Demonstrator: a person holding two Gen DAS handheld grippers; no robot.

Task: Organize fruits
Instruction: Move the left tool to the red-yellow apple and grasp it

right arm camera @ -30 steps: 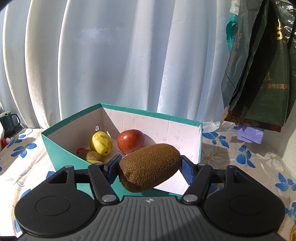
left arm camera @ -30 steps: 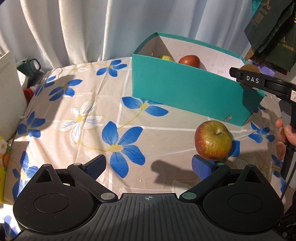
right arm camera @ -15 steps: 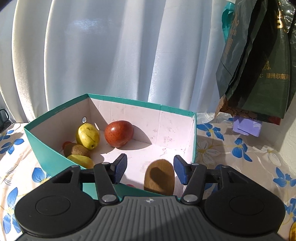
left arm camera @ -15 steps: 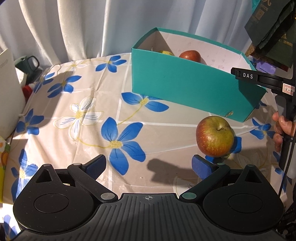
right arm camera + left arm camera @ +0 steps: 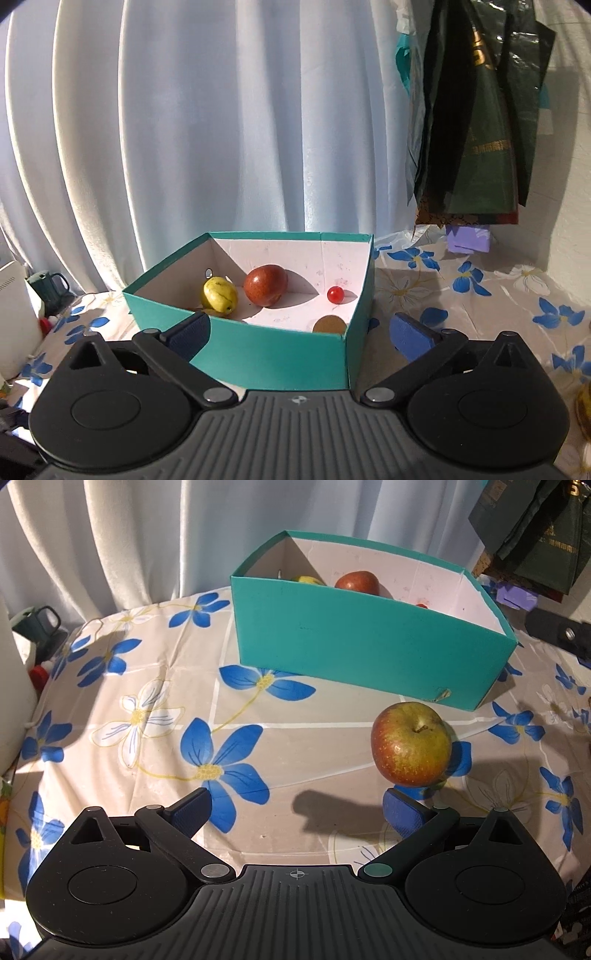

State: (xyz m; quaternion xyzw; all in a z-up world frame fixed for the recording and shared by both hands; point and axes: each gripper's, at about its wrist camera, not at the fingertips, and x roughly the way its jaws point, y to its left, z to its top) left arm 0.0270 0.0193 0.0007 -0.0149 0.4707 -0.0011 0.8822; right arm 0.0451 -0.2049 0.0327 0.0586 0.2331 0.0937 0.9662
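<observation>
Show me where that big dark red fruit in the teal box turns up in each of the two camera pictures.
Left wrist view: the dark red fruit peeks over the box's near wall, upper middle, right of the yellow fruit.
Right wrist view: it sits mid-picture on the box floor, between the yellow fruit and a small red berry.
Shared landmark: the teal box.

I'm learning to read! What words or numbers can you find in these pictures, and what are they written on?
Gold print on the dark green bag hanging at the right: too blurred and creased to read.
Gold print on the same bag in the left wrist view: also too small to read.
Teal box, fruits, tablecloth: no writing.
</observation>
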